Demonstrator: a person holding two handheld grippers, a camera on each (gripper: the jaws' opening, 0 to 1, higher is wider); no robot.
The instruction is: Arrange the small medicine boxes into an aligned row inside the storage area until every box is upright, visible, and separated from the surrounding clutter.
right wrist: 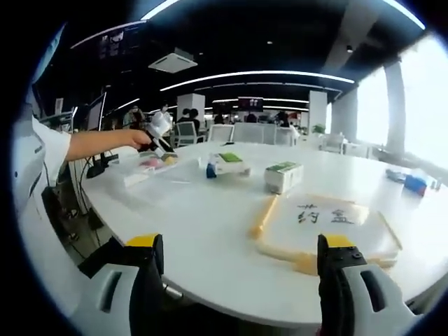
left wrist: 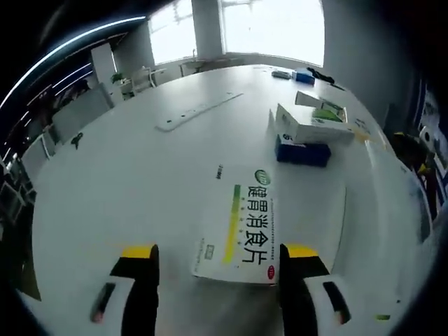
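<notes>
A white medicine box with a green-yellow stripe and Chinese print lies flat on the white table. It sits just ahead of my left gripper, reaching in between the open jaws, and neither jaw touches it. Farther right, a white box rests on a blue box, with a green-marked box behind. My right gripper hangs open over the table edge, holding nothing. Ahead of it lies a shallow labelled tray, and beyond stand two green-topped boxes.
A long power strip lies mid-table, and small blue items sit at the far edge by the windows. A person's arm reaches in from the left, its hand holding a white object. Chairs ring the table.
</notes>
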